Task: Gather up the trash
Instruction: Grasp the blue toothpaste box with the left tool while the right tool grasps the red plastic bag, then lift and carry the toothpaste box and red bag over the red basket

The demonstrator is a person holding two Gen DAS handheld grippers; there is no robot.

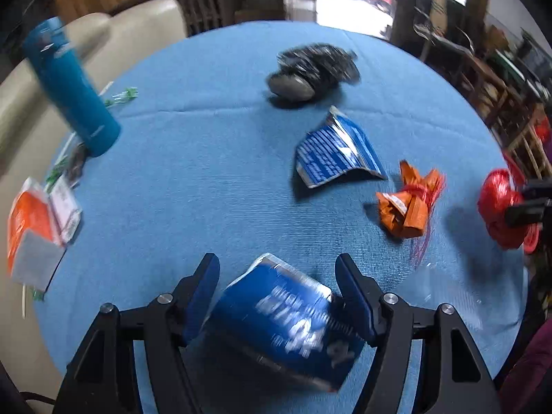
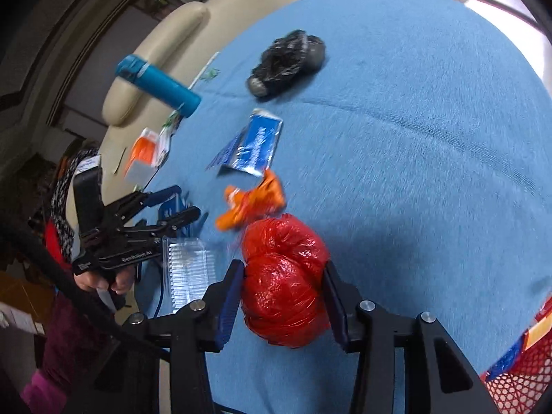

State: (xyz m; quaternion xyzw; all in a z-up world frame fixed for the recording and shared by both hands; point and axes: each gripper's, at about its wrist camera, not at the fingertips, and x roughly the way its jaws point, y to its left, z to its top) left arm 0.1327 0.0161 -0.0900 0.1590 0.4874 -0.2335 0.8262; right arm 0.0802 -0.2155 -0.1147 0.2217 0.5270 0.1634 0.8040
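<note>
Our left tool (image 1: 277,296) grips a crumpled blue wrapper (image 1: 286,324) between its half-spread fingers, above the blue table (image 1: 207,172). Our right tool (image 2: 281,293) is clamped on a red plastic bag (image 2: 283,276); an orange wrapper (image 2: 253,203) lies just beyond it.

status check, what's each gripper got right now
Left gripper shut on blue wrapper. Right gripper shut on red bag. Orange wrapper left on table.
</note>
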